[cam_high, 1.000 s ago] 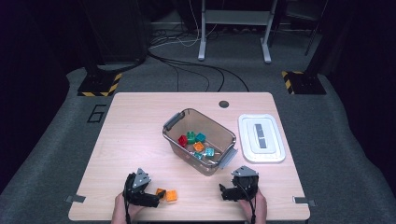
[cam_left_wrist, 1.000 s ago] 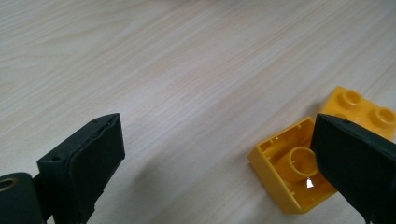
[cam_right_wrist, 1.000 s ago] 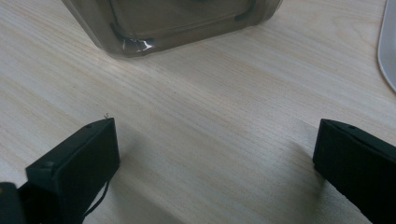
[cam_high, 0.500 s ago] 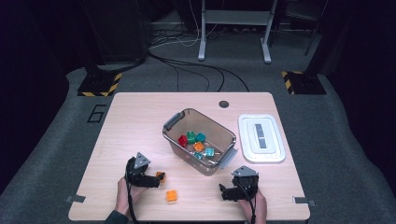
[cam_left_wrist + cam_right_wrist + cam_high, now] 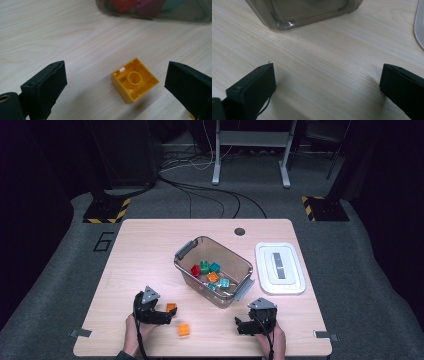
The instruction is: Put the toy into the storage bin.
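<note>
An orange-yellow toy brick (image 5: 134, 79) lies on the wooden table near its near edge, left of centre, hollow underside up, showing a round tube inside. A second orange brick (image 5: 183, 329) lies just nearer and to its right, apart from it.

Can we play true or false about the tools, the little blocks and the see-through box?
1. The left tool is open around an orange block. True.
2. The right tool holds a block. False: it is open with bare table between its jaws.
3. The bin has no blocks inside. False: several coloured blocks lie in it.
4. The white lid lies on the table beside the bin. True.
</note>
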A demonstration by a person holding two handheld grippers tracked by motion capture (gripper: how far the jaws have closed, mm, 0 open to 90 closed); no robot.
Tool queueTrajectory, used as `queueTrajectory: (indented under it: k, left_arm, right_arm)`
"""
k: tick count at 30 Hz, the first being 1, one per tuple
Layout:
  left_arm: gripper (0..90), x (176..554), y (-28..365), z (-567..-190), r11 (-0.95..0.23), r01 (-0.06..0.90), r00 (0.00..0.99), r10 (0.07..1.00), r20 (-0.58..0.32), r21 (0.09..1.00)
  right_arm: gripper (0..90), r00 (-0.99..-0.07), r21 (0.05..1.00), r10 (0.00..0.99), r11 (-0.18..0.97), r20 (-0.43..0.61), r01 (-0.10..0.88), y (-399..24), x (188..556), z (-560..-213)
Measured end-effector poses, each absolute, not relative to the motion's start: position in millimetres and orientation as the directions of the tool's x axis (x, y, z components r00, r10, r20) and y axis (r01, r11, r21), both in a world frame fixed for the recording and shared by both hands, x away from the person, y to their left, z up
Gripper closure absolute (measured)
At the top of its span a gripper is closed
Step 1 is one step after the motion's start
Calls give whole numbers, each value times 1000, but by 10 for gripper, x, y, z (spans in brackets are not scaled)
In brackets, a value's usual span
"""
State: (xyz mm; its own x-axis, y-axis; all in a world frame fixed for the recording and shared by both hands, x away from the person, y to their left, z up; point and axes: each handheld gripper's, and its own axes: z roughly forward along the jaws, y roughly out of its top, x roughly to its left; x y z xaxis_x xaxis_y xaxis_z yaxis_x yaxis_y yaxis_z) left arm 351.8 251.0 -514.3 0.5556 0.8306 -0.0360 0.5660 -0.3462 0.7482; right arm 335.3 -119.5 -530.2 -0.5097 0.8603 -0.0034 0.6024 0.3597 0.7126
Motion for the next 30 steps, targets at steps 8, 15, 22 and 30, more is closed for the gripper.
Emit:
queueTrajectory:
  k: [8, 15, 22, 30]
  left_arm:
    - [141, 3550, 2434, -5208, -355, 596, 541, 840, -34, 721]
    - [380, 3486, 2461, -5215, -364, 576, 552, 833, -20, 732]
    - [489, 3478, 2479, -5231, -359, 570, 545, 839, -12, 739]
    - [496, 3470, 2522, -5234, -352, 572, 539, 842, -16, 741]
  right_arm:
    - [0, -510, 713, 860, 360, -4, 602, -1196, 3353, -5302]
    - [0, -511, 713, 859, 362, -5, 601, -1197, 3355, -5302]
    - [0, -511, 713, 860, 362, -5, 601, -1197, 3355, -5302]
    - [0, -510, 713, 860, 360, -4, 602, -1196, 3353, -5302]
